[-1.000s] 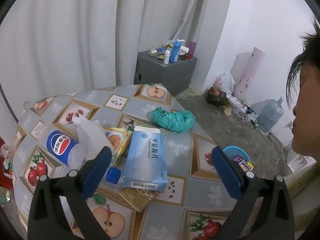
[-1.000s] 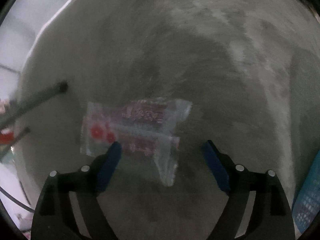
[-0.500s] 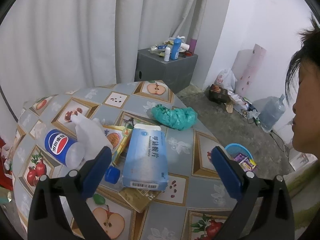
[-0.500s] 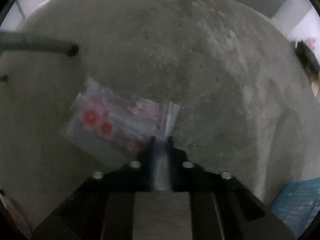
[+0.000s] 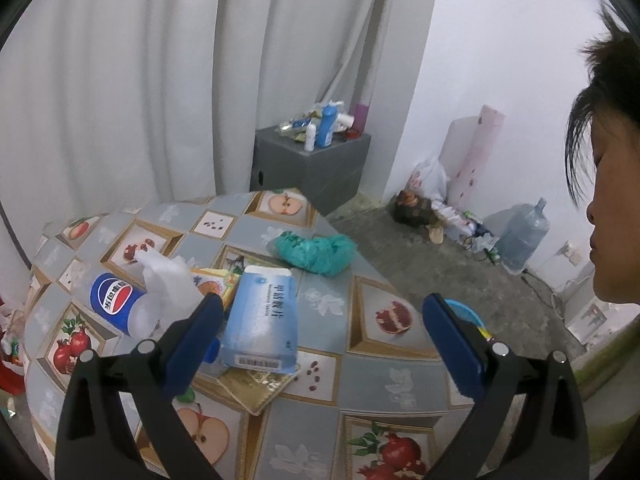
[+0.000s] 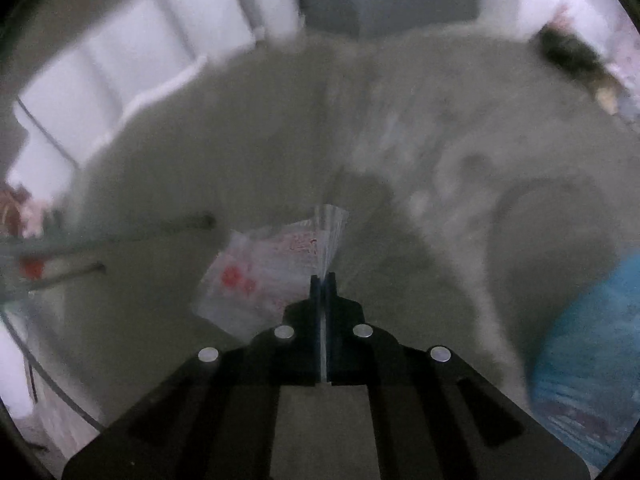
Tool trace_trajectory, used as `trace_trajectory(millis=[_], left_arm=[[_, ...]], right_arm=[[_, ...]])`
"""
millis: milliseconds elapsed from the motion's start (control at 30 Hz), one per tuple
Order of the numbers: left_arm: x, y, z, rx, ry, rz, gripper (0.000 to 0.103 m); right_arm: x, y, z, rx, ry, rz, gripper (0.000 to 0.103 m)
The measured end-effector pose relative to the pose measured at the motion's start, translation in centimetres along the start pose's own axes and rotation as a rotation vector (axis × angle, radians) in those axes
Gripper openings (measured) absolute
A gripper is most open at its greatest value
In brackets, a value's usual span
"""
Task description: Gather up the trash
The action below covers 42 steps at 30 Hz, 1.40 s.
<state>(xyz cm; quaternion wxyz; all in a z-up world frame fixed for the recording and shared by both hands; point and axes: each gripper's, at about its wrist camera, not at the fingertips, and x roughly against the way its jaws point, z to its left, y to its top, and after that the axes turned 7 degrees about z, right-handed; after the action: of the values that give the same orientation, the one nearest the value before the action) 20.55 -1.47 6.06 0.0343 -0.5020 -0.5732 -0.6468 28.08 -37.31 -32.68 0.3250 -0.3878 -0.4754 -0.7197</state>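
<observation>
Lifted off the floor: our right gripper [image 6: 320,280] has clamped the clear wrapper [image 6: 264,276].
Blue basket [image 6: 592,360] lies at three o'clock; left gripper [image 5: 320,332] gapes empty.

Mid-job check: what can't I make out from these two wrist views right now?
- Right wrist view: motion blur smears the clear wrapper pinched in the right tool; its print is unreadable.
- Same view: the blue basket is cut off by the right edge and blurred; contents unseen.
- Left wrist view: the open left tool hides part of the Pepsi bottle.
- Left wrist view: items on the grey cabinet are too small to identify.
</observation>
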Motion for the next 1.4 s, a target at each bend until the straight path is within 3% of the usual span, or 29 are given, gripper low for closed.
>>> trace_trajectory(millis=[100, 233, 333, 400, 467, 533, 600, 633, 733, 967, 1167, 1267, 1400], left_arm=[[0.9, -0.9, -0.2, 0.017, -0.033, -0.037, 0.098], [1.9, -1.6, -0.3, 0.048, -0.072, -0.068, 0.098], [2.9, -2.1, -0.4, 0.066, -0.099, -0.088, 0.098], [3.5, -2.4, -0.4, 0.071, -0.105, -0.100, 0.098], [4.3, -2.8, -0.6, 0.074, -0.114, -0.113, 0.098], [4.7, -3.2, -0.5, 0.077, -0.122, -0.121, 0.098], [5.0, -3.7, -0.5, 0.083, -0.115, -0.116, 0.098], [5.1, -4.0, -0.3, 0.091, -0.114, -0.114, 0.098], [6.0, -5.0, 0.4, 0.112, -0.089, -0.123, 0.098], [8.2, -7.1, 2.6, 0.115, -0.001, -0.149, 0.098], [8.6, -8.7, 4.5, 0.078, 0.035, -0.184, 0.098], [8.2, -9.3, 5.3, 0.035, 0.031, -0.186, 0.098], [7.3, -9.6, 6.2, -0.057, -0.017, -0.179, 0.098]], right_arm=[[7.9, -1.2, -2.8, -0.093, -0.006, -0.111, 0.000], [16.3, -2.5, -9.0, -0.223, -0.117, -0.218, 0.000], [18.6, -2.7, -13.8, -0.302, -0.264, -0.209, 0.000], [18.7, -2.9, -16.3, -0.347, -0.312, -0.154, 0.001], [18.7, -3.0, -18.2, -0.409, -0.353, -0.122, 0.010], [17.9, -2.6, -20.1, -0.453, -0.336, -0.061, 0.030], [18.2, -2.6, -20.9, -0.459, -0.352, -0.060, 0.050], [18.2, -2.2, -20.9, -0.452, -0.368, -0.055, 0.053], [20.3, -2.3, -20.3, -0.458, -0.407, -0.078, 0.059], [30.7, -4.6, -14.4, -0.402, -0.285, -0.273, 0.064], [40.2, -6.0, -5.4, -0.171, -0.135, -0.438, 0.065], [42.1, -6.3, -0.3, 0.004, -0.050, -0.485, 0.066], [41.2, -5.9, 5.5, 0.229, 0.038, -0.474, 0.067]])
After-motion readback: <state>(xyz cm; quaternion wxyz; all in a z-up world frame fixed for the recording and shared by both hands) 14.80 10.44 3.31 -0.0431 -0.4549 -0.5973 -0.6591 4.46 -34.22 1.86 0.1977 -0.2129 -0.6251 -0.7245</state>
